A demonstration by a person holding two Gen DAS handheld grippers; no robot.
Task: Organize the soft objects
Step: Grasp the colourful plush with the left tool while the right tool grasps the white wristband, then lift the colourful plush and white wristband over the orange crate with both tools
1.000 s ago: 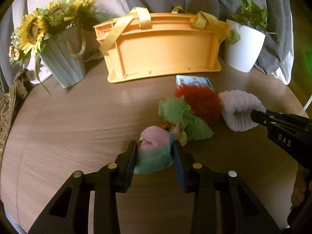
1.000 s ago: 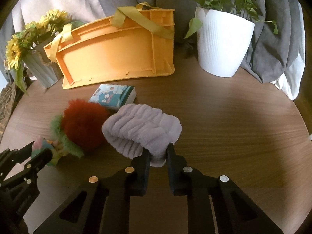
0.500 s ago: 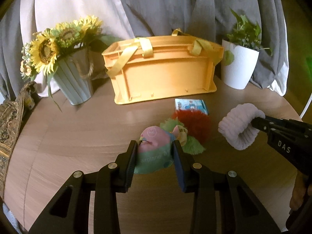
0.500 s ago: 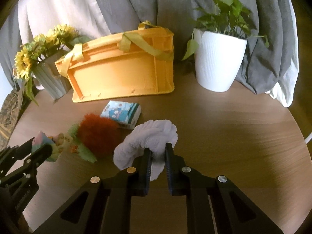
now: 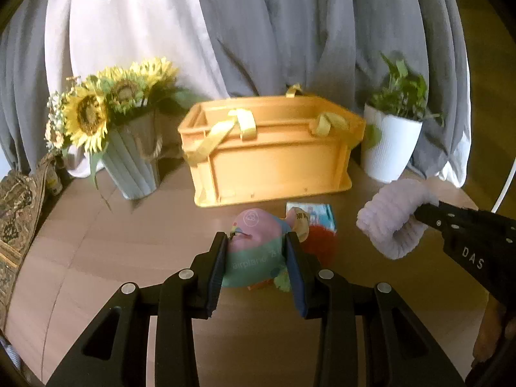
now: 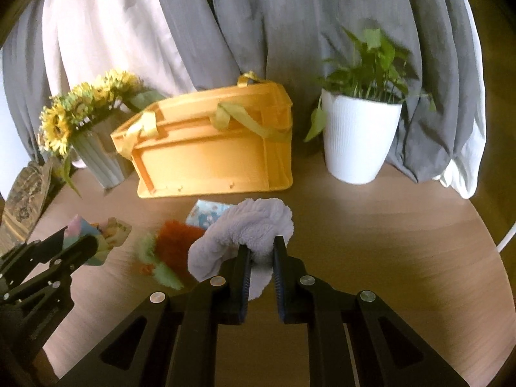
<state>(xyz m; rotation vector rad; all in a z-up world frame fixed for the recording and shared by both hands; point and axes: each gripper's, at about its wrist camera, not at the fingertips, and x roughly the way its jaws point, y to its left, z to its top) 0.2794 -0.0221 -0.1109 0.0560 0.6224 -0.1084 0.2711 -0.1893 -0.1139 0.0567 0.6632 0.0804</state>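
Observation:
My left gripper (image 5: 256, 246) is shut on a pink and teal soft toy (image 5: 254, 242) and holds it above the wooden table (image 5: 129, 242). My right gripper (image 6: 260, 254) is shut on a fluffy lilac headband (image 6: 245, 229) and holds it in the air; the headband also shows in the left wrist view (image 5: 391, 219). A red and green fuzzy toy (image 6: 171, 251) and a small tissue pack (image 6: 208, 211) lie on the table below. An orange crate (image 5: 271, 148) with yellow straps stands behind them; its opening faces up, its inside is hidden.
A vase of sunflowers (image 5: 129, 135) stands left of the crate. A white pot with a green plant (image 6: 358, 135) stands to its right. Grey and white curtains (image 5: 258, 32) hang behind. A patterned cloth (image 5: 16, 213) lies at the table's left edge.
Both grippers have risen and pulled back from the table with their objects. The soft toy and the headband are lifted higher; the crate looks farther and lower.

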